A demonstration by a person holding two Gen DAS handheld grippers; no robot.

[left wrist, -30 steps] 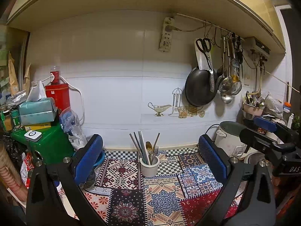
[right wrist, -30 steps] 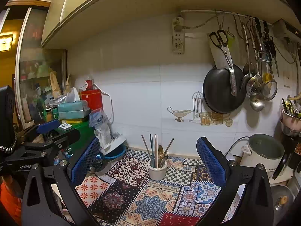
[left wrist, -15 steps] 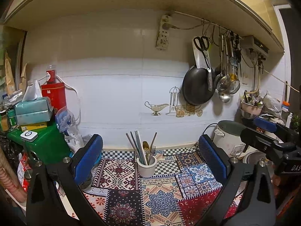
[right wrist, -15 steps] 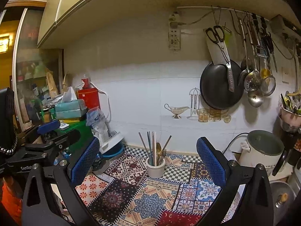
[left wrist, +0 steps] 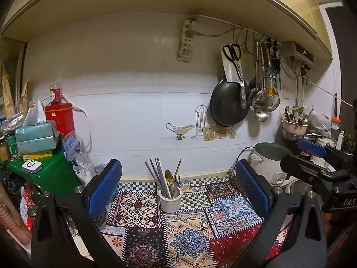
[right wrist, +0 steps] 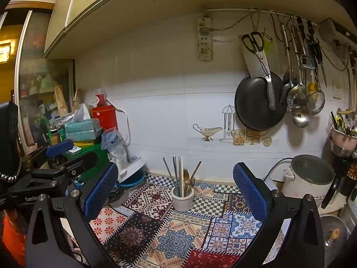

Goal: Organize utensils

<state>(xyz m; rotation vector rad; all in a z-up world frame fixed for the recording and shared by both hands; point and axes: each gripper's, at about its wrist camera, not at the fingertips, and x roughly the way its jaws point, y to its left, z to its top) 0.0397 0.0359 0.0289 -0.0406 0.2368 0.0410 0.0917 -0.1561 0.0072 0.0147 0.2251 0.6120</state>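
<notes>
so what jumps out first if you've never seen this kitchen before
The bright patchwork mat covering the counter, with a white cup of chopsticks and cutlery standing near its back edge. Next, the black pan hanging on the wall at upper right, scissors and ladles beside it. Both hand-held grippers are open and empty.

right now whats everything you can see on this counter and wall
utensil cup: 1, white, mid-counter on the patterned mat
chopsticks: several, grey, upright in the cup
fork: 1, gold, in the cup
spoon: 1, gold, in the cup
patterned mat: 1, multicolour, covering the counter
frying pan: 1, black, hung on the wall
scissors: 1, black-handled, hung over the pan
ladles and strainers: several, metal, hung right of the pan
power strip: 1, cream, on the wall
rice cooker: 1, white, right
tissue box: 1, teal, left
left gripper: open, blue pads
right gripper: open, blue pads
</notes>
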